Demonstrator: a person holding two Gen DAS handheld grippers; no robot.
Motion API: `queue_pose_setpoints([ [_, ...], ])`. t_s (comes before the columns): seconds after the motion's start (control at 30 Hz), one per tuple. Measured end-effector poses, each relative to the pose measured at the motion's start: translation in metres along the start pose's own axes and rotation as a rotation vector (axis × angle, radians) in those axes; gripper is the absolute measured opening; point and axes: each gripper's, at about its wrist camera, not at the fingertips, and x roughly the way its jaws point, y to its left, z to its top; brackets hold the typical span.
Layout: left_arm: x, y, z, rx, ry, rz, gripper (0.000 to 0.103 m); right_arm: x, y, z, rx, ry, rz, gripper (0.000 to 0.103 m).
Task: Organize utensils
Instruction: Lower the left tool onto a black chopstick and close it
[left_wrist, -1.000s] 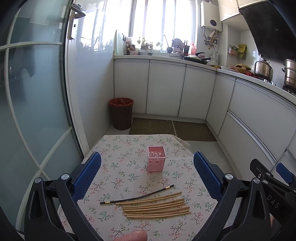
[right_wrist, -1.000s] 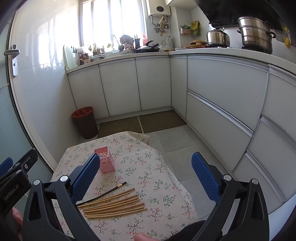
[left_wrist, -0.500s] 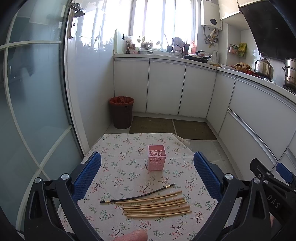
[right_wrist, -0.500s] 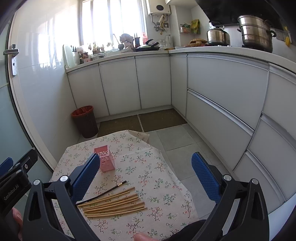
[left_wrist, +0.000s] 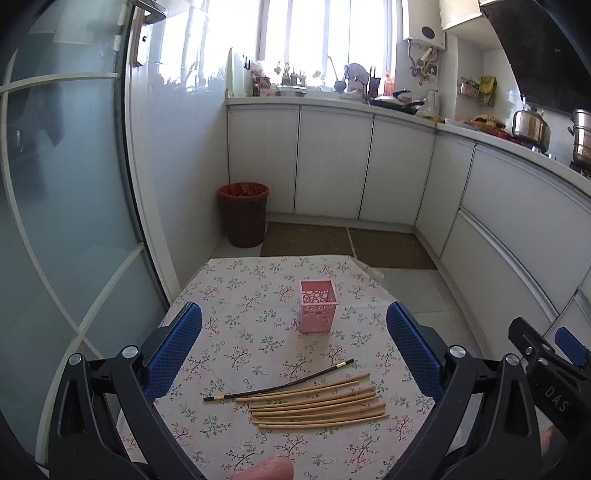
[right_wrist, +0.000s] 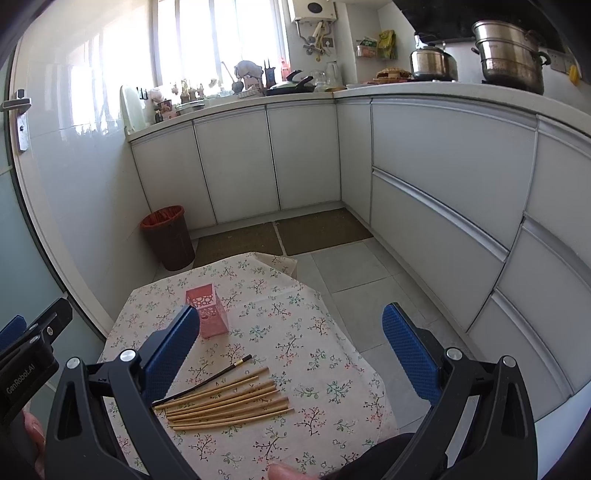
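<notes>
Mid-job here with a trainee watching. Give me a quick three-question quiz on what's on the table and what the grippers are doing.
1. True or false: the pink holder already has chopsticks in it.
2. Which stick lies nearest the holder? A) black chopstick B) a bamboo one C) a spoon
3. Fill in: both the left gripper and right gripper are ____.

Key: 1 false, it looks empty, and the bamboo chopsticks lie flat on the tablecloth. 2 A. 3 open.
</notes>
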Motion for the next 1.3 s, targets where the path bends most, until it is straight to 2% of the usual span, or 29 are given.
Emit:
queue_pose_setpoints([
  [0.1, 0.045, 0.011, 0.000, 0.037, 0.157, -0.041, 0.096, 0.031, -0.016, -0.006, 0.070, 0.122, 0.061, 0.096],
  [0.2, 0.118, 0.026, -0.018, 0.124, 0.420, -0.057, 0.096, 0.072, -0.032, -0.023, 0.157, 0.266, 0.118, 0.096],
  [0.27, 0.163, 0.038, -0.042, 0.167, 0.571, -0.025, 0.096, 0.098, -0.040, -0.038, 0.193, 0.350, 0.143, 0.096],
  [0.33, 0.194, 0.047, -0.061, 0.160, 0.651, 0.008, 0.096, 0.123, -0.044, -0.052, 0.218, 0.418, 0.141, 0.096],
  [0.43, 0.227, 0.034, -0.078, 0.181, 0.738, -0.103, 0.096, 0.159, -0.052, -0.072, 0.275, 0.515, 0.142, 0.096],
  [0.47, 0.238, 0.023, -0.081, 0.212, 0.758, -0.127, 0.096, 0.170, -0.055, -0.078, 0.290, 0.546, 0.142, 0.096],
  [0.57, 0.274, -0.005, -0.086, 0.346, 0.808, -0.084, 0.096, 0.192, -0.064, -0.090, 0.305, 0.597, 0.128, 0.096],
  [0.6, 0.282, -0.014, -0.087, 0.369, 0.810, -0.091, 0.096, 0.197, -0.067, -0.092, 0.308, 0.603, 0.114, 0.096],
  [0.73, 0.298, -0.060, -0.094, 0.454, 0.785, -0.183, 0.095, 0.224, -0.085, -0.103, 0.348, 0.655, 0.088, 0.096],
  [0.83, 0.315, -0.094, -0.108, 0.566, 0.794, -0.164, 0.085, 0.238, -0.092, -0.111, 0.361, 0.692, 0.083, 0.096],
  [0.87, 0.321, -0.100, -0.111, 0.590, 0.790, -0.142, 0.076, 0.241, -0.095, -0.112, 0.361, 0.696, 0.082, 0.096],
  [1.0, 0.344, -0.103, -0.111, 0.553, 0.812, -0.136, 0.062, 0.249, -0.102, -0.112, 0.364, 0.692, 0.068, 0.096],
  [1.13, 0.359, -0.101, -0.119, 0.561, 0.877, -0.160, 0.055, 0.257, -0.102, -0.115, 0.368, 0.711, 0.073, 0.096],
  [1.23, 0.364, -0.098, -0.118, 0.553, 0.891, -0.178, 0.057, 0.263, -0.098, -0.119, 0.355, 0.732, 0.080, 0.096],
  [1.27, 0.367, -0.095, -0.117, 0.549, 0.900, -0.178, 0.065, 0.264, -0.097, -0.120, 0.353, 0.737, 0.079, 0.096],
  [1.3, 0.372, -0.092, -0.116, 0.558, 0.906, -0.163, 0.082, 0.264, -0.096, -0.121, 0.352, 0.739, 0.080, 0.096],
])
